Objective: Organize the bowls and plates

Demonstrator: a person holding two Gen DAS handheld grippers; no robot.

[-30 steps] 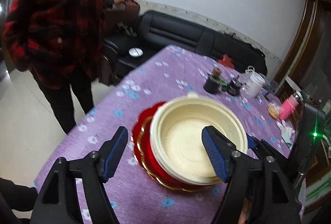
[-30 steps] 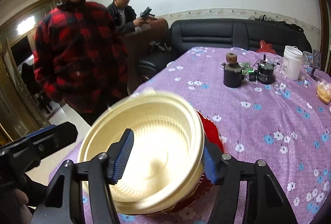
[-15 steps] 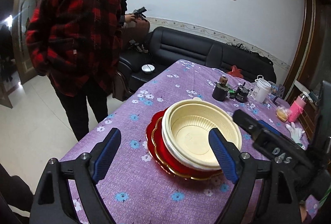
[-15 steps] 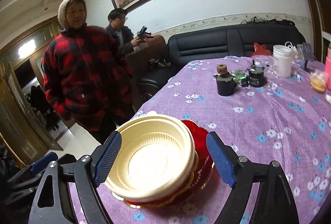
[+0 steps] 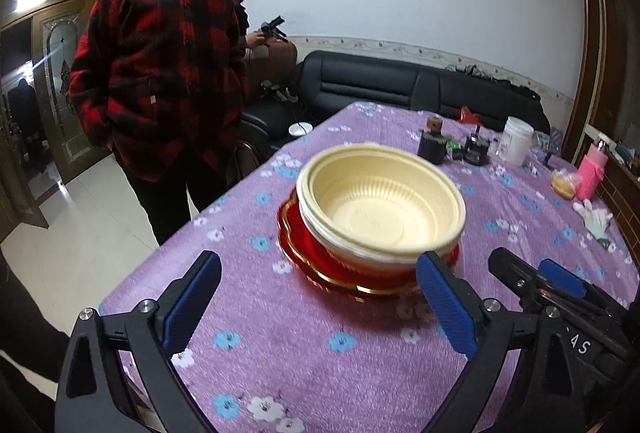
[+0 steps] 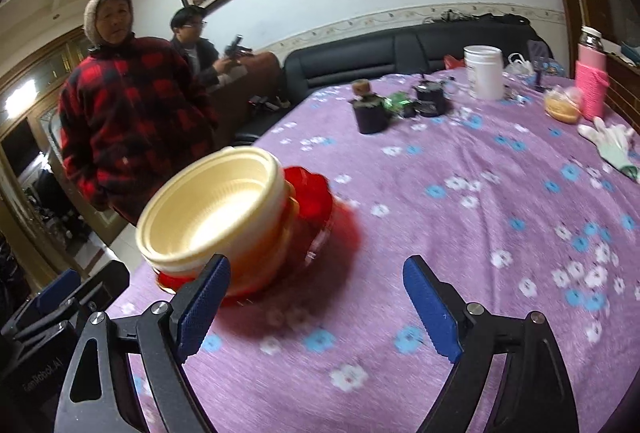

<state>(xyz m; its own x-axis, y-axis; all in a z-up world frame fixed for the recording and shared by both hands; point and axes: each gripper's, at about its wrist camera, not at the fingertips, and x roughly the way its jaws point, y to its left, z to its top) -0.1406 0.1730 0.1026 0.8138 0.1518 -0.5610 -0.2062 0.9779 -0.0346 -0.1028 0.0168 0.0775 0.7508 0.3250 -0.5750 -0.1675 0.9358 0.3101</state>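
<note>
Cream bowls (image 5: 380,209) sit nested on red plates (image 5: 320,265) at the frame's centre on the purple-clothed table (image 5: 320,353), so stacking looks largely done, while left tongs (image 5: 320,309) and right tongs (image 6: 316,309) gape wide, holding nothing.

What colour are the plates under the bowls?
Red plates with a gold rim, clearest in the left wrist view.

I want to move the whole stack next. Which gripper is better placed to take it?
Probably the left gripper: open, with the cream bowls on the red plates nearly centred ahead. The right gripper, also open, sees the stack off to its left.
</note>
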